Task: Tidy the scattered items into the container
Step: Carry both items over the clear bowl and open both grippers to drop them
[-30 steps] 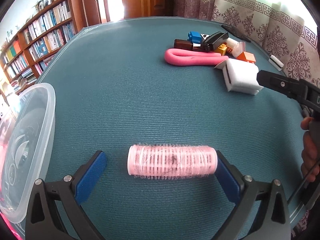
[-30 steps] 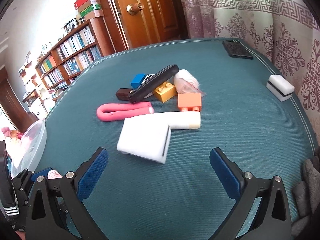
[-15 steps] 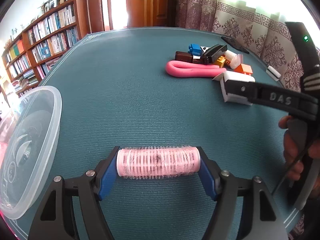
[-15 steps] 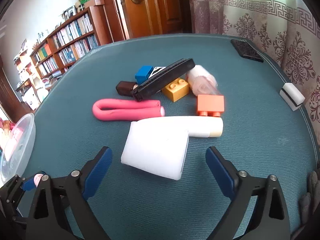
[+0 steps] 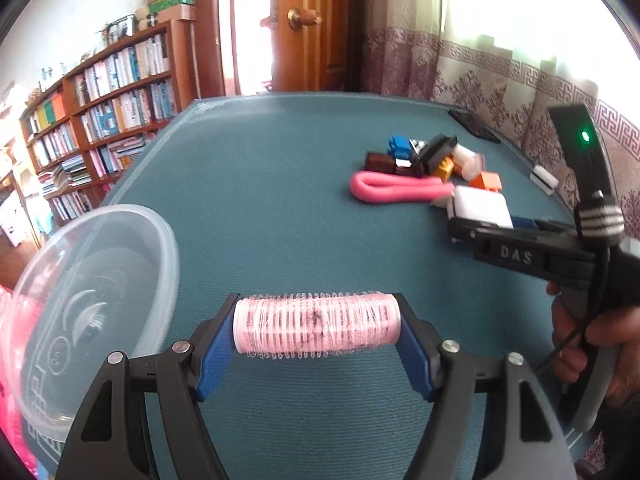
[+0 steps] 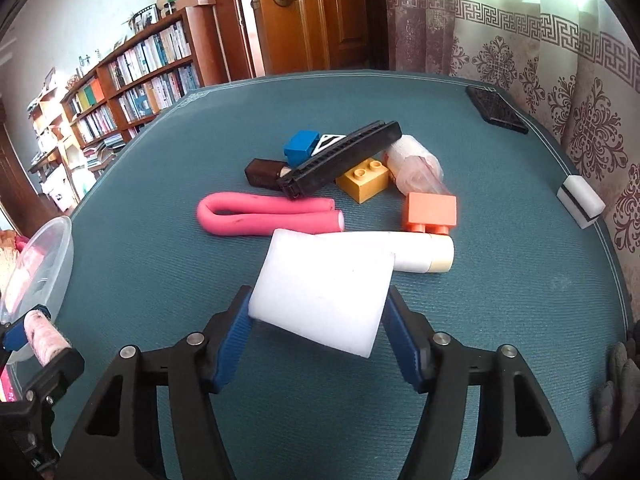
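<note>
A teal cloth-covered table (image 6: pixel 500 320) fills the room's middle, with bookshelves (image 6: pixel 132 76) along the wall and a wooden door (image 6: pixel 316 16) beyond. A second ago both tools were spread wide and empty; now each has something. The left gripper (image 5: pixel 316 330) has closed endwise on the pink hair roller (image 5: pixel 316 328), blue pads pressing its two flat ends, and looks to have raised it off the cloth. The right gripper (image 6: pixel 318 320) has pinched the white sponge block (image 6: pixel 320 292) by its sides, and that block tilts up, its far edge still near the white tube (image 6: pixel 404 254).

So two items are secured at once, which I'd say puts the job at its carrying stage. The clear container (image 5: pixel 86 304) sits just off the left gripper's left finger, close to the table's near edge, so the roller has only a short swing. The sponge has farther to go, across open cloth to the right gripper's far left.

Ahead of the right gripper the heap remains: pink foam curler (image 6: pixel 268 214), orange brick (image 6: pixel 432 210), yellow brick (image 6: pixel 362 178), black harmonica (image 6: pixel 340 158). Between the two tools the cloth is bare, though both heading for one bowl could crowd its rim.
</note>
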`<state>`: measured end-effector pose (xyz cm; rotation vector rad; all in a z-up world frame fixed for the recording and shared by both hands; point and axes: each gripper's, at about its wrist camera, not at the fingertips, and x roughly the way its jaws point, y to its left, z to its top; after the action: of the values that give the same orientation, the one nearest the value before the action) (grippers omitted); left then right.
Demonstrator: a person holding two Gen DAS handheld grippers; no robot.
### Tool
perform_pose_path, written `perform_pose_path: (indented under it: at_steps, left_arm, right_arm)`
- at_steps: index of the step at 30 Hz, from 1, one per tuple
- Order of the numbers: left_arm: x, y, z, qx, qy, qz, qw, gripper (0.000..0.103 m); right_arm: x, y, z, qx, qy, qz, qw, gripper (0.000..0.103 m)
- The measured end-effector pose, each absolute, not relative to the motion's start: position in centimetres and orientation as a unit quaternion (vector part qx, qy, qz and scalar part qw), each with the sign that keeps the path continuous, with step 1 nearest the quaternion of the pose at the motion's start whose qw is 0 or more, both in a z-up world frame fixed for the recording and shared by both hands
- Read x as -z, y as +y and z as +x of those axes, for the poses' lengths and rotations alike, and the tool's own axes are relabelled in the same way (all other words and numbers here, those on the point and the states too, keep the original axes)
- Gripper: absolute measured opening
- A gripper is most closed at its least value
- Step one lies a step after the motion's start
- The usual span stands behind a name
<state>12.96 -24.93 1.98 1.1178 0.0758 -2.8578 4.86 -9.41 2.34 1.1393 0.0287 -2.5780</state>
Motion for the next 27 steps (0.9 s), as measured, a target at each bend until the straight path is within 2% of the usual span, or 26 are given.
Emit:
perform_pose_path:
  at_steps: [9,18,27]
  left_arm:
    - [-5.0,-30.7,15.2,0.938,0.036,0.320,0.125,0.076]
    - [-3.9,-37.7,17.2,0.915,0.065,0.327,0.227,0.076]
    - [-3.6,-41.1,17.5,0.904,0.073,0.331,0.262,0.076]
  right_arm:
    - [-5.5,-14.1,6.7,0.898,0.006,0.371,0.236,0.067]
    - [-6.5,-21.6,8.1,0.872,0.036,0.372,0.315,0.067]
    - [-7.4,-28.8,10.1,0.841,0.070,0.363,0.394,0.067]
